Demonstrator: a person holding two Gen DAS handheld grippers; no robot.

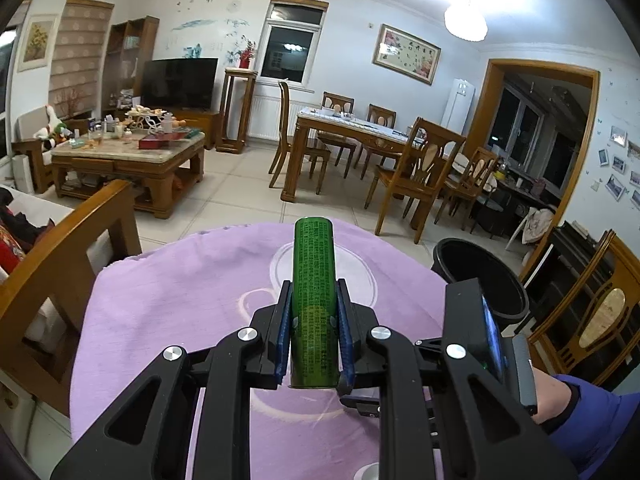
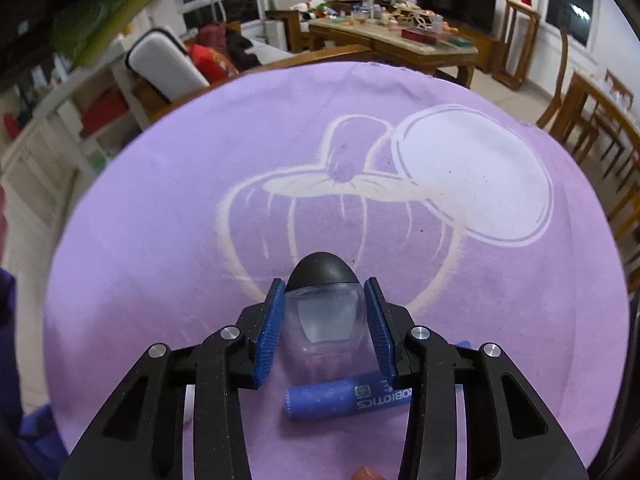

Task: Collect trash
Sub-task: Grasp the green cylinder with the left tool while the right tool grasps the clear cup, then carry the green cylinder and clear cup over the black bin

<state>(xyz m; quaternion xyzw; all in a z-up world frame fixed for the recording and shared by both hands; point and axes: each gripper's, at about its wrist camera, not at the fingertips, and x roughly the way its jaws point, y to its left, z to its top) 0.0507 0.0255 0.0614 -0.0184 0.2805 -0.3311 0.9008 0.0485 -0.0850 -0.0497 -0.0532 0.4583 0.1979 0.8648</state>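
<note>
Trash is seen above and on a round surface covered by a purple cloth with a white cartoon print. Beyond its far right edge, a black round bin is seen standing on the floor. A green printed cylindrical tube is gripped upright between the clenched jaws of the left gripper. A small clear bottle with a black domed cap is clasped by the right gripper. A blue "probiotics" tube is left lying on the cloth beneath it.
</note>
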